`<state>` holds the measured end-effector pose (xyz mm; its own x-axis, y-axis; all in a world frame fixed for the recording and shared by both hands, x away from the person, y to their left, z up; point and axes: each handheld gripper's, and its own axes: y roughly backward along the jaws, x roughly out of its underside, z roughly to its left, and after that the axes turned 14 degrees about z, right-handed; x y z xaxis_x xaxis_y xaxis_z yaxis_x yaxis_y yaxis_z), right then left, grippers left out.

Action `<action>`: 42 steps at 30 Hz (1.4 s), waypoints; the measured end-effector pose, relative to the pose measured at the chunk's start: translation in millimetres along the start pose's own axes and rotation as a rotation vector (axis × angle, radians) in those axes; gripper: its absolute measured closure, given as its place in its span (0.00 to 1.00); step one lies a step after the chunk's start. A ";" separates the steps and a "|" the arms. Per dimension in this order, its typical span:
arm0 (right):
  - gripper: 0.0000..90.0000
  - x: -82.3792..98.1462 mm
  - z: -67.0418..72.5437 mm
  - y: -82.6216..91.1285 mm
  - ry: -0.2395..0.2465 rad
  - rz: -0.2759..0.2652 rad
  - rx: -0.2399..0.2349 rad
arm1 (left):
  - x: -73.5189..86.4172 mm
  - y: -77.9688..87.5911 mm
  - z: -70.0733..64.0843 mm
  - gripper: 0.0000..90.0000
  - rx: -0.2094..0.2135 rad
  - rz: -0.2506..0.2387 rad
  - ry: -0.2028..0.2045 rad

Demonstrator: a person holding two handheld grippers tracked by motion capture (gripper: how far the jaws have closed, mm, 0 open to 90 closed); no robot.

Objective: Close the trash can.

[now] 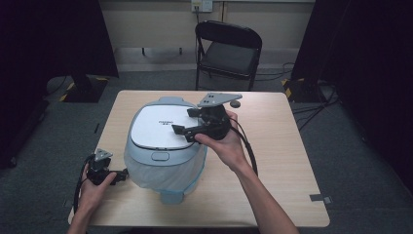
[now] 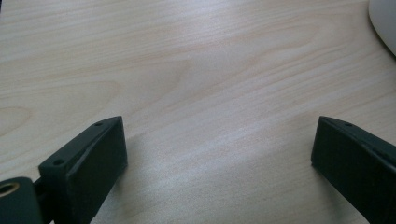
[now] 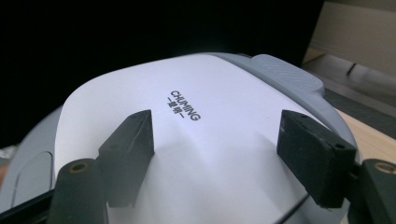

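Fingers (image 3: 140,140) spread, above cooker lid (image 3: 219,154)

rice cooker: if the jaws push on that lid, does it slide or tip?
The rice cooker looks squat and broad-based, so tipping seems unlikely. Its white lid looks smooth and glossy, so the jaws would probably slip. It sits on bare wood table, so a sideways shove might slide it.

The right gripper (image 1: 187,122) covers the right side of the cooker's white lid (image 1: 156,129). The bottom edge cuts off both forearms and the worktop (image 1: 282,161).
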<state>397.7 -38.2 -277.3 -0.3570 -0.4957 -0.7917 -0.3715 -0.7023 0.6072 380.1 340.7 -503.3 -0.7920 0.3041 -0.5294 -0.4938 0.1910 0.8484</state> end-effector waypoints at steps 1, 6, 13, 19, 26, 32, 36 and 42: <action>0.29 -0.4 3.2 -0.7 0.008 0.005 0.007 | 0.0 0.0 0.0 0.03 0.000 0.000 0.000; 0.29 3.6 14.3 -2.9 0.017 -0.024 0.007 | 0.1 0.0 0.0 0.03 0.000 0.000 0.000; 0.30 7.4 21.7 -1.9 0.029 -0.031 0.005 | 0.4 -0.2 -0.8 0.03 -0.003 -0.005 0.008; 0.30 0.8 25.7 -2.9 0.054 0.029 0.033 | 0.4 0.1 -0.9 0.03 -0.003 -0.002 0.009; 0.26 -2.2 12.6 -5.8 0.013 0.001 0.007 | 0.4 -0.2 -0.8 0.03 -0.003 -0.004 0.008; 0.25 -1.8 -1.6 -1.7 -0.032 -0.039 0.022 | 0.5 0.0 -0.7 0.03 -0.003 -0.003 0.005; 0.24 2.4 -9.0 8.2 -0.047 -0.033 0.073 | 0.5 0.0 -0.9 0.03 -0.003 -0.004 0.007; 0.24 13.1 -23.8 22.5 -0.092 -0.056 0.119 | 0.5 0.0 -0.9 0.03 -0.003 -0.003 0.007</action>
<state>405.0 -72.7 -275.6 -0.4074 -0.4047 -0.8187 -0.4900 -0.6596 0.5699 379.4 340.0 -503.6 -0.7928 0.2968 -0.5324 -0.4977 0.1891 0.8465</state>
